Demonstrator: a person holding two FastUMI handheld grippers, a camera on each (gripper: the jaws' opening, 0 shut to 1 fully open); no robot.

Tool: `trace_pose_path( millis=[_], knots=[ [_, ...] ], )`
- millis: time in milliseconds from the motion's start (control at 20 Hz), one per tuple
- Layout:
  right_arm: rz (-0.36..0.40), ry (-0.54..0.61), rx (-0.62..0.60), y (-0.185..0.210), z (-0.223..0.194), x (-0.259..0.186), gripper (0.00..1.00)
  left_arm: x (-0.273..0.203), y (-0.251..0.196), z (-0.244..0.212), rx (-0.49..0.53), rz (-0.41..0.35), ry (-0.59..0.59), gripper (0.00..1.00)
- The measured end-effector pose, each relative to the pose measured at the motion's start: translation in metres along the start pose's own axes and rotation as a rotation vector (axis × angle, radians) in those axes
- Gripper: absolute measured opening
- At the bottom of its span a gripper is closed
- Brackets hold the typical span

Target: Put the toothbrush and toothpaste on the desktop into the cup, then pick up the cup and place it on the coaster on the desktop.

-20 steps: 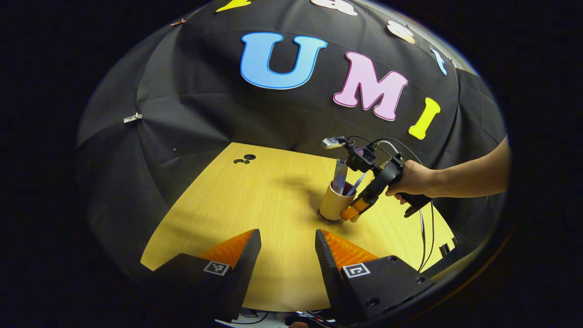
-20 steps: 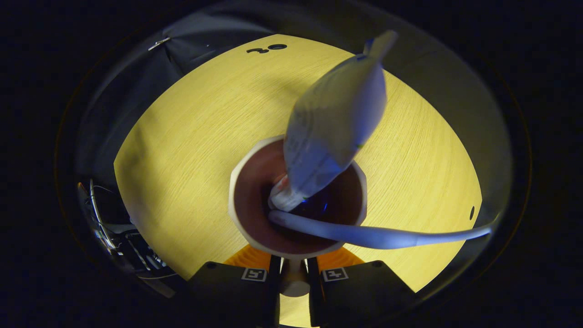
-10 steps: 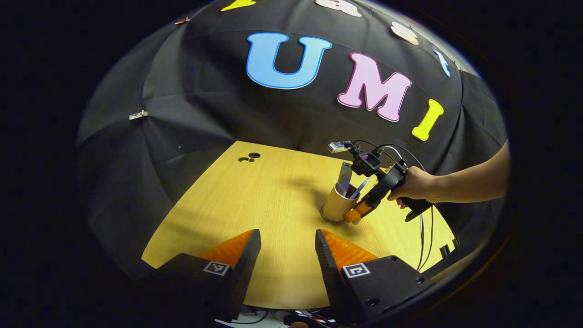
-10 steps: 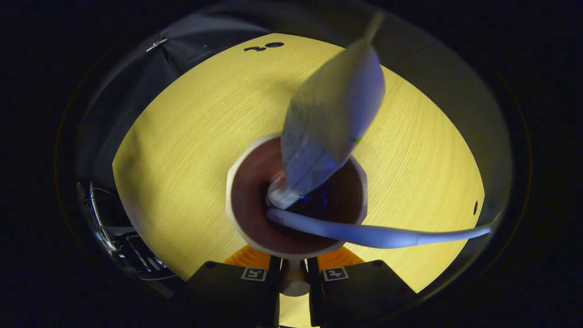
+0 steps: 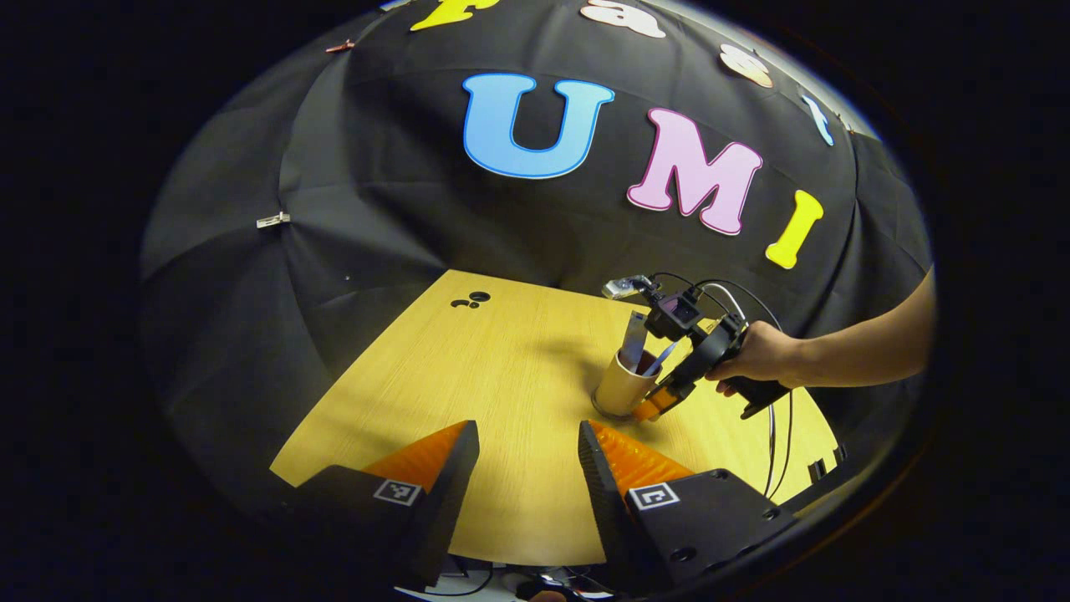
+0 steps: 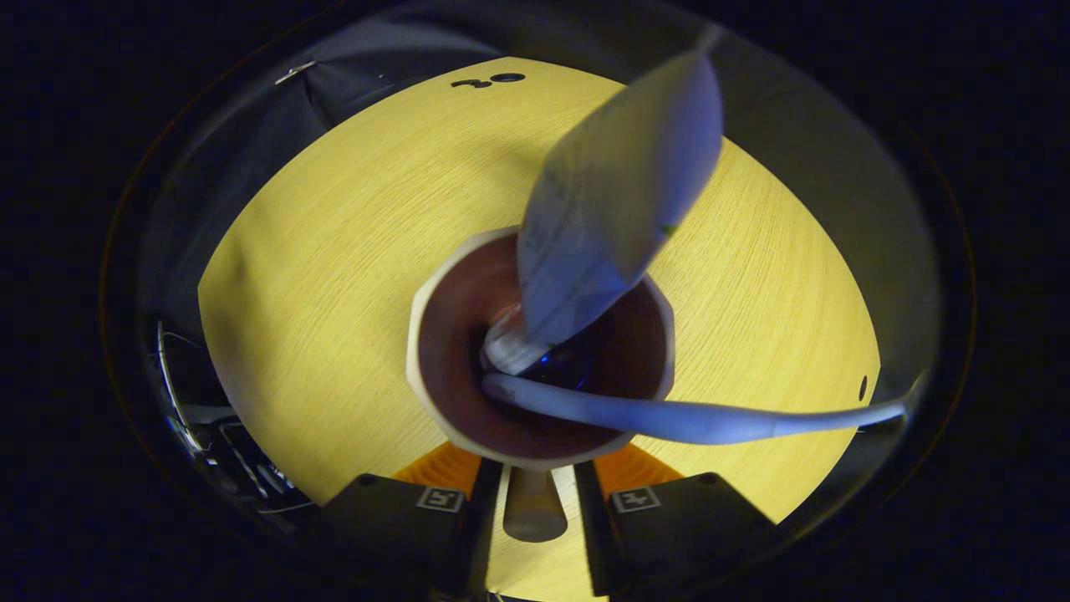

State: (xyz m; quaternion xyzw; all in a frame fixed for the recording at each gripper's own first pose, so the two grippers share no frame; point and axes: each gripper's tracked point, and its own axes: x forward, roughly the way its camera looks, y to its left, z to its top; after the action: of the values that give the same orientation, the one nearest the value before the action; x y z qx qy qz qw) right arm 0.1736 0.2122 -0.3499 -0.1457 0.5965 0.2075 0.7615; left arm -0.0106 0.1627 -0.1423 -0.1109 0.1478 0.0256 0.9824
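Observation:
A tan cup [image 5: 620, 387] stands upright on the wooden desk [image 5: 501, 376], with a dark coaster rim [image 5: 603, 412] showing at its base. In it a white toothpaste tube [image 6: 619, 201] leans up and a toothbrush [image 6: 710, 420] sticks out to the right. My right gripper [image 6: 535, 478], seen farther off in a hand [image 5: 756, 355] as the right gripper [image 5: 656, 403], sits at the cup's near side. Its fingers flank the cup's handle [image 6: 535, 506] with a slim gap on each side, open. My left gripper [image 5: 527, 468] hovers open over the desk's near edge, holding nothing.
Two small dark holes [image 5: 471, 299] mark the desk's far left corner. Cables [image 5: 773, 451] hang off the right edge below the hand. Black cloth walls the desk at the back and left. Bare wood lies between my left gripper and the cup.
The right gripper's fingers have spread off the cup handle, which they pinched before, and pulled back slightly. The cup stays upright. The left gripper barely shifts.

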Motion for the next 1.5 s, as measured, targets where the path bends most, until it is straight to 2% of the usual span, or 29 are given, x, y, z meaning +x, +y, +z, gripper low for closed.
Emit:
trace_pose_path(
  millis=[100, 200, 400, 700, 850, 1050, 1250, 1500],
  knots=[
    [-0.007, -0.041, -0.008, 0.003, 0.010, -0.004, 0.65, -0.006, -0.005, -0.003, 0.009, 0.000, -0.003, 0.75],
    [-0.013, -0.082, 0.008, 0.002, 0.015, -0.016, 0.63, -0.010, -0.008, -0.006, 0.021, 0.000, 0.000, 0.75],
    [-0.014, -0.155, 0.038, -0.002, 0.019, -0.043, 0.80, -0.009, -0.020, -0.006, 0.045, -0.024, -0.001, 0.75],
    [-0.064, -0.295, 0.048, -0.020, 0.020, -0.088, 0.81, -0.010, -0.038, -0.002, 0.086, -0.074, -0.009, 0.75],
    [-0.072, -0.414, 0.074, -0.021, 0.023, -0.120, 0.81, -0.012, -0.047, 0.000, 0.109, -0.101, -0.009, 0.75],
    [-0.069, -0.631, 0.096, -0.014, 0.024, -0.178, 0.82, -0.014, -0.059, 0.000, 0.138, -0.135, -0.013, 0.75],
    [-0.093, -0.801, 0.143, -0.012, 0.005, -0.235, 0.82, -0.010, -0.075, 0.009, 0.188, -0.174, -0.032, 0.75],
    [-0.119, -0.951, 0.251, -0.024, -0.024, -0.296, 0.83, -0.007, -0.106, 0.023, 0.215, -0.237, -0.059, 0.75]
  ],
)
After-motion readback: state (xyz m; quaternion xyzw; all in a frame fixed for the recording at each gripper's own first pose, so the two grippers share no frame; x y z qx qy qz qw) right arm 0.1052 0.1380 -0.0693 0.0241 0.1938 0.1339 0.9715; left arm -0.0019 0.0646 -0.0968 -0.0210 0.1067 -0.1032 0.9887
